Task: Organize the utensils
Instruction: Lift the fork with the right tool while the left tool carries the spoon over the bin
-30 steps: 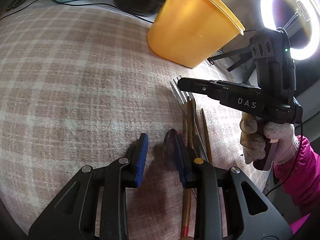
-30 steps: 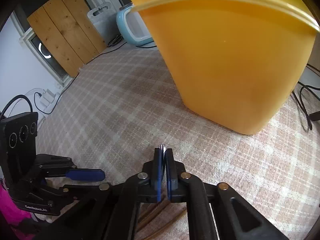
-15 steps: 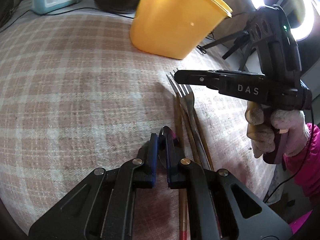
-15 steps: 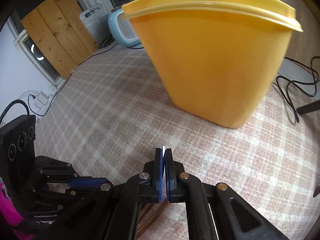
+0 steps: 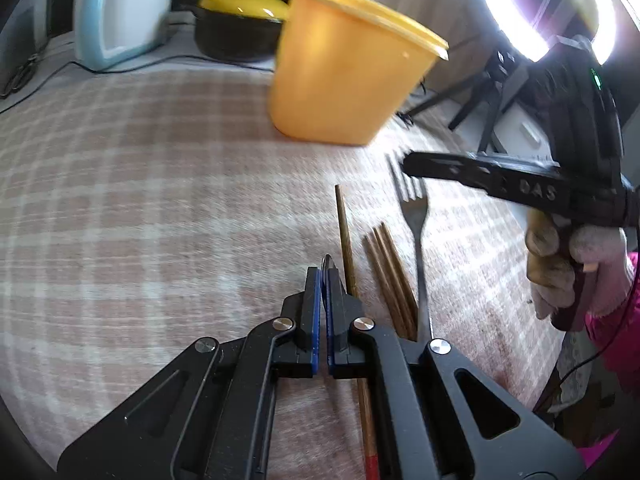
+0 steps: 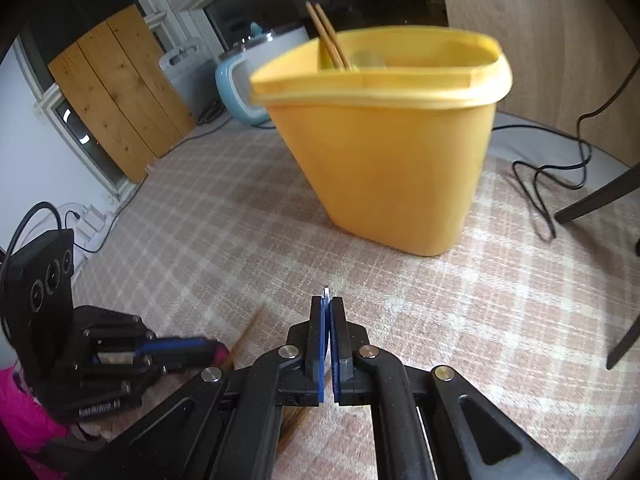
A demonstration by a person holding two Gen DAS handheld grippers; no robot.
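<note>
- Yellow utensil bin [image 6: 384, 176]: upright on the checked cloth [image 5: 140, 200], upper centre of the right wrist view. Two chopsticks [image 6: 326, 36] stand inside.
- Step judged: pick-up made. The next move calls for a lift above the rim.
- Left gripper [image 5: 323, 276]: clamped on a thin metal edge, apparently a spoon [image 5: 328, 259].
- Right gripper [image 6: 329, 308]: clamped on a metal sliver, likely the fork [image 5: 416, 216].
- Loose chopsticks [image 5: 390, 272]: lower centre, clear of the route.

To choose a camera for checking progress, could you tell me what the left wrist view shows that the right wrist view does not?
Left wrist only: the fork's tines at the right gripper's tip, and the ring light. Right wrist only: the yellow bin's inside, where two chopsticks stand. Both: the bin's outside, the checked cloth, the left gripper.
</note>
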